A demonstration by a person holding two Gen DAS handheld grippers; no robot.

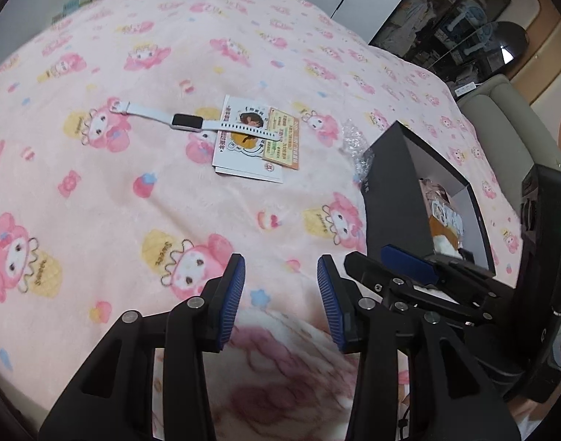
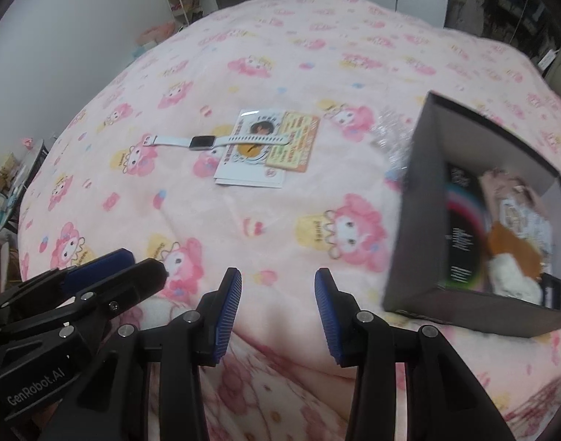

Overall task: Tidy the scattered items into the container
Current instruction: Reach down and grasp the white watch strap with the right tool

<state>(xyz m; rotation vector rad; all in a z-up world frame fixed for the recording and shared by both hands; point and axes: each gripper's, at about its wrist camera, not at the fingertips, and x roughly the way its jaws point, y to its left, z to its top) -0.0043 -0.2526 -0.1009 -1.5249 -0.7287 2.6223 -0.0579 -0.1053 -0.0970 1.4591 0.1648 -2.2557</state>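
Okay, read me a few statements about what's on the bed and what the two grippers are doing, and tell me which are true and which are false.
1. The white watch lies partly across the cards. True.
2. The dark box is empty. False: it already holds several items.
3. The left gripper holds the watch. False: its jaws are open with nothing between them.
4. The right gripper is open and empty. True.
5. The watch lies inside the box. False: it lies on the pink blanket, apart from the box.
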